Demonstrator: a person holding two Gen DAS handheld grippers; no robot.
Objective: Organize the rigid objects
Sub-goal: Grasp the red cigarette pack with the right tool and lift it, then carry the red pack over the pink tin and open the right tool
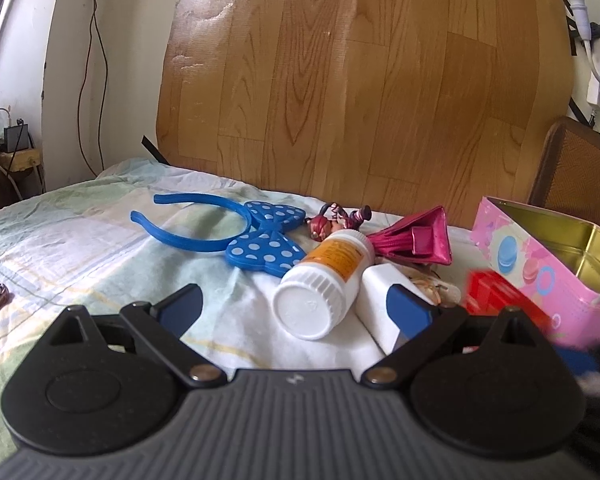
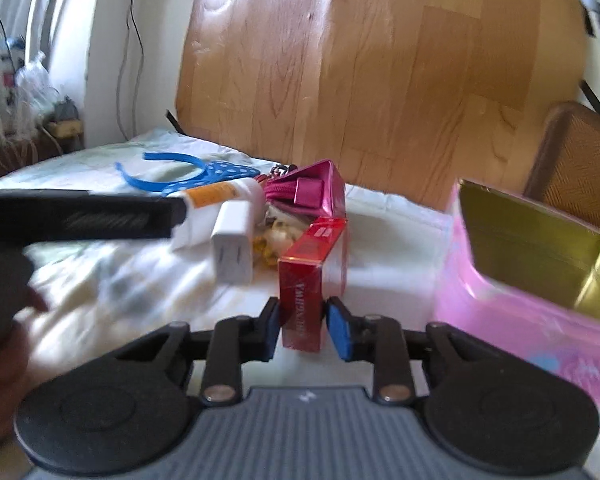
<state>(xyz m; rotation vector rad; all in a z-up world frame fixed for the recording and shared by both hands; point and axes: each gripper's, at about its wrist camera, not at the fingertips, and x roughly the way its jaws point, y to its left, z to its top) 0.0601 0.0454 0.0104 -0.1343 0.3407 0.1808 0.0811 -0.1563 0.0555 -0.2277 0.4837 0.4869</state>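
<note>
Right wrist view shows our right gripper [image 2: 303, 326] set around the near end of a red rectangular carton [image 2: 308, 280] with white lettering; the left blue pad looks to touch the carton's side, while a thin gap shows at the right pad [image 2: 339, 332], so we cannot tell whether the grip is firm. The carton lies on a pale checked bedsheet [image 2: 140, 280], just right of a white plug-in charger block [image 2: 234, 246]. Behind them sits a magenta zip pouch [image 2: 312, 196]. To the right stands an open pink tin box with a gold interior [image 2: 500, 308], empty as far as we see.

From the left wrist view, our left gripper [image 1: 296, 306] hangs with its jaws spread wide, gripping nothing. Between and beyond its fingers lies a white plastic pill bottle with an orange label [image 1: 324, 280], tipped on its side, cap toward us. Beside it rest a blue headband with a white-dotted bow [image 1: 260, 240] and a small red-haired figurine [image 1: 332, 220]. A wood-grain board [image 1: 360, 80] leans against the wall behind.
</note>
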